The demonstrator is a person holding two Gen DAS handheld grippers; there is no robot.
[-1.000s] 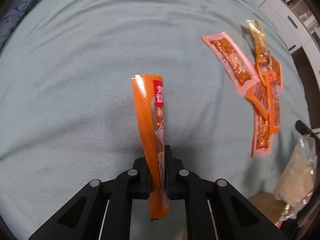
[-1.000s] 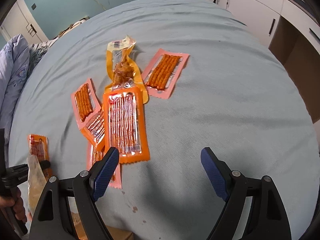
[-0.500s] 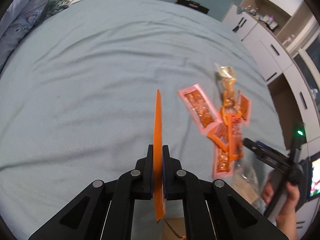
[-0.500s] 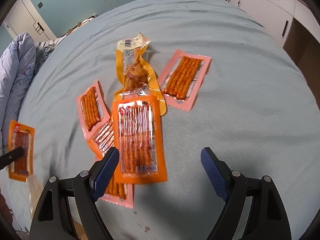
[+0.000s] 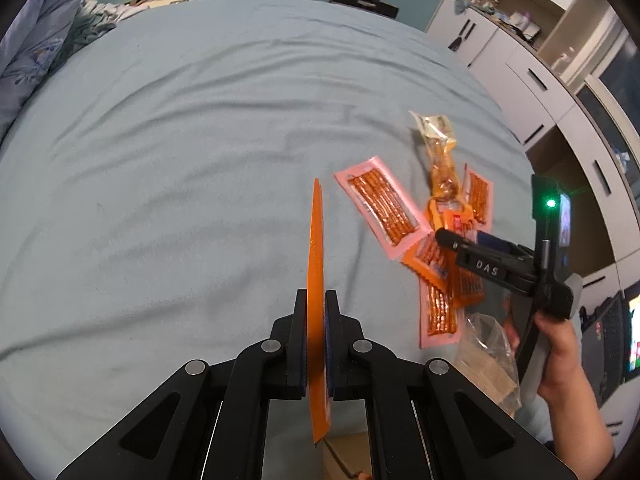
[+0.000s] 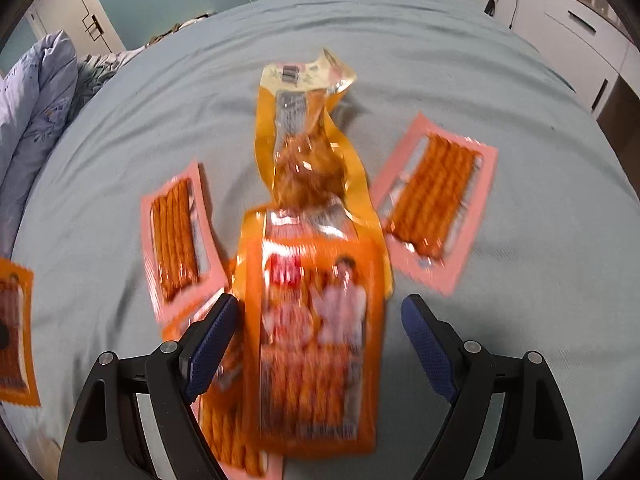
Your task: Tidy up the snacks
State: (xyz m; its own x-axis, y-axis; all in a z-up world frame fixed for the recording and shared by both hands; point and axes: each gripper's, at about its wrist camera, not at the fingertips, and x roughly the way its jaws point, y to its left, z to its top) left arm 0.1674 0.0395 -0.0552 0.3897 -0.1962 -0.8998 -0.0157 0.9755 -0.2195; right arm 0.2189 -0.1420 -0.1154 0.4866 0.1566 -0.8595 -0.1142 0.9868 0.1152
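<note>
My left gripper (image 5: 316,312) is shut on an orange snack packet (image 5: 316,256), held edge-on above the blue bed; the same packet shows at the left edge of the right wrist view (image 6: 14,332). My right gripper (image 6: 316,320) is open, low over a pile of snack packets, its jaws either side of a large orange packet (image 6: 316,344). A yellow packet (image 6: 308,140) lies behind it. Pink packets lie to the left (image 6: 180,236) and right (image 6: 436,200). The right gripper also shows in the left wrist view (image 5: 452,240) over the pile.
The blue bedsheet (image 5: 180,160) covers the whole work area. A clear plastic bag over a cardboard box (image 5: 488,352) sits at the bed's near right edge. White cabinets (image 5: 540,80) stand to the right. A lilac duvet (image 6: 28,112) lies at the far left.
My right gripper has moved forward and down over the pile, now straddling the large orange packet. My left gripper has lifted and tilted up, still gripping its packet.
</note>
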